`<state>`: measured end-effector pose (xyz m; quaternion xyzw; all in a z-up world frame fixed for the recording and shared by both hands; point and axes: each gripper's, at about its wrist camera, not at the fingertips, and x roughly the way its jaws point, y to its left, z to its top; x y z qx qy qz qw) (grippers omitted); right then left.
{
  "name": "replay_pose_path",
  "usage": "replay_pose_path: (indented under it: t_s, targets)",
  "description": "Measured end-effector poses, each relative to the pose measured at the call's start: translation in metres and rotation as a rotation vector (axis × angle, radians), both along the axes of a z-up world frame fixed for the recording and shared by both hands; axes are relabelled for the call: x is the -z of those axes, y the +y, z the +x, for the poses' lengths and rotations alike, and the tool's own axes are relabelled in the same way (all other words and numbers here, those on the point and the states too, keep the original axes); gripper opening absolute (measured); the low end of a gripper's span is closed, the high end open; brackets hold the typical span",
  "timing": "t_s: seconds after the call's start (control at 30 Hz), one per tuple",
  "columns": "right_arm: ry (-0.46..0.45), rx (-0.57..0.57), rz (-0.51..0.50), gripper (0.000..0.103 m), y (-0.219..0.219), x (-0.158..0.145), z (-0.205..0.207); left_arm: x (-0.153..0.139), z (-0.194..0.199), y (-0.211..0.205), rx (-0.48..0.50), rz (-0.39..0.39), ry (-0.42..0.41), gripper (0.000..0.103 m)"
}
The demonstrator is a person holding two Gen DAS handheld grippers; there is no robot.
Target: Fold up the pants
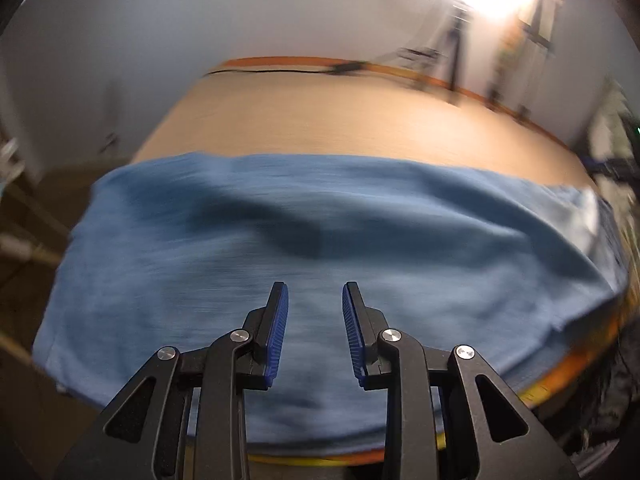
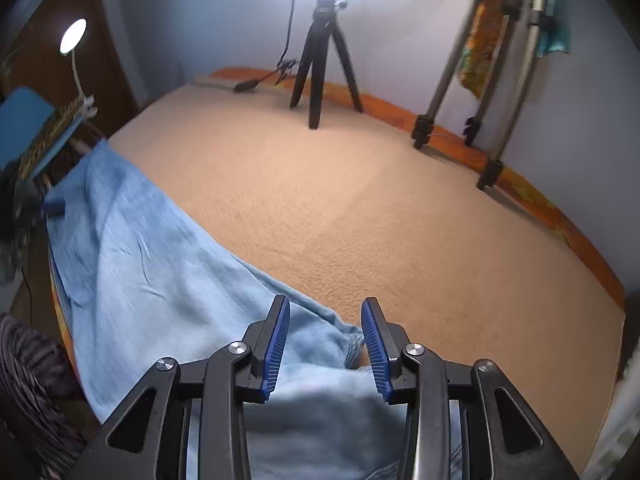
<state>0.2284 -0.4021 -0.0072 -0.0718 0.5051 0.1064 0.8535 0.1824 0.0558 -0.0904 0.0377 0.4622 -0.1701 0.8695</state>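
Note:
Light blue pants [image 1: 304, 248] lie spread along the near edge of a tan padded surface [image 1: 360, 124]. My left gripper [image 1: 315, 292] hovers above the cloth, open and empty; this view is motion-blurred. In the right wrist view the pants [image 2: 160, 272] run from the far left toward me. My right gripper [image 2: 325, 308] is open over a bunched end of the pants [image 2: 332, 344], holding nothing.
A black tripod [image 2: 320, 64] and a silver tripod [image 2: 492, 80] stand on the far side of the surface [image 2: 400, 208]. A cable [image 2: 256, 82] lies near the back. An orange border [image 2: 560, 216] edges the surface. Books and a lamp [image 2: 74, 36] are at left.

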Motion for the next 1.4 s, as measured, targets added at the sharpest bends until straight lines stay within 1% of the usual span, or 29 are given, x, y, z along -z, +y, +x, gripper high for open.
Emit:
replay_pose_path:
  t_s: [0.03,0.07,0.13,0.2,0.23,0.27,0.37,0.43,0.47,0.5,0.6,0.63,0.7,0.77,0.83,0.87,0.9,0.93,0.97,1.03,1.07,1.1,1.17,1.2,1.23,1.33,1.4]
  targets:
    - [0.019,-0.013,-0.002,0.037,-0.002,0.005,0.005,0.004,0.005,0.011,-0.042,0.02,-0.008,0.026]
    - [0.036,-0.019,0.001,0.037,-0.005,0.009,0.008,0.007,0.008,0.017,-0.063,0.025,-0.009,0.026]
    - [0.076,-0.026,0.024,0.038,-0.014,0.022,0.014,0.016,0.013,0.032,-0.12,0.011,0.0,0.026]
    - [0.115,-0.034,0.046,0.039,-0.019,0.034,0.017,0.026,0.016,0.042,-0.156,-0.006,0.015,0.026]
    - [0.135,-0.036,0.048,0.039,-0.021,0.042,0.017,0.03,0.016,0.047,-0.164,-0.019,0.015,0.026]
    - [0.158,-0.04,0.049,0.039,-0.022,0.049,0.018,0.03,0.015,0.049,-0.166,-0.03,-0.005,0.026]
    - [0.209,-0.045,0.048,0.04,-0.024,0.067,0.017,0.031,0.016,0.05,-0.171,-0.028,-0.024,0.026]
    - [0.222,-0.046,0.072,0.034,-0.026,0.07,0.016,0.033,0.016,0.049,-0.167,-0.022,-0.041,0.026]
    - [0.219,-0.048,0.081,0.023,-0.026,0.069,0.016,0.033,0.016,0.048,-0.164,-0.019,-0.045,0.026]
    - [0.209,-0.055,0.084,0.018,-0.026,0.066,0.016,0.033,0.014,0.049,-0.163,-0.02,-0.049,0.026]
    - [0.16,-0.083,0.039,0.013,-0.019,0.051,0.021,0.034,0.012,0.051,-0.165,-0.036,-0.059,0.026]
    - [0.127,-0.102,0.029,0.013,-0.018,0.042,0.026,0.034,0.011,0.051,-0.164,-0.039,-0.062,0.026]
    - [0.1,-0.108,0.016,0.012,-0.021,0.034,0.037,0.034,0.012,0.051,-0.163,-0.039,-0.066,0.026]
    - [0.104,-0.093,0.008,0.011,-0.026,0.035,0.048,0.034,0.012,0.052,-0.156,-0.037,-0.066,0.026]
    - [0.131,-0.09,-0.03,0.012,-0.027,0.049,0.054,0.033,0.01,0.053,-0.155,-0.043,-0.06,0.026]
    - [0.143,-0.087,-0.036,0.012,-0.027,0.053,0.055,0.032,0.01,0.055,-0.157,-0.047,-0.055,0.027]
    - [0.149,-0.074,-0.053,0.016,-0.026,0.058,0.055,0.031,0.009,0.058,-0.169,-0.046,-0.052,0.027]
    - [0.144,-0.057,-0.068,0.02,-0.025,0.058,0.055,0.029,0.008,0.063,-0.186,-0.041,-0.058,0.027]
    - [0.126,-0.031,-0.087,0.028,-0.024,0.055,0.054,0.027,0.007,0.068,-0.198,-0.043,-0.064,0.027]
    - [0.081,-0.001,-0.093,0.03,-0.023,0.043,0.049,0.019,-0.001,0.088,-0.251,-0.061,-0.088,0.027]
    - [0.066,0.002,-0.09,0.031,-0.021,0.036,0.046,0.015,-0.006,0.1,-0.284,-0.074,-0.1,0.028]
    - [0.039,-0.004,-0.085,0.034,-0.016,0.026,0.039,0.009,-0.014,0.12,-0.339,-0.104,-0.113,0.035]
    - [0.007,-0.029,-0.055,0.036,-0.005,0.009,0.026,0.004,-0.027,0.15,-0.419,-0.166,-0.128,0.046]
    - [-0.006,-0.043,-0.035,0.036,0.001,0.003,0.019,0.002,-0.036,0.171,-0.466,-0.212,-0.127,0.047]
    - [-0.02,-0.055,-0.013,0.036,0.009,-0.004,0.009,0.002,-0.042,0.183,-0.496,-0.232,-0.126,0.047]
    - [-0.037,-0.078,0.045,0.036,0.028,-0.014,-0.014,0.006,-0.05,0.212,-0.556,-0.268,-0.11,0.047]
    - [-0.035,-0.076,0.086,0.036,0.037,-0.013,-0.028,0.008,-0.051,0.22,-0.564,-0.285,-0.107,0.047]
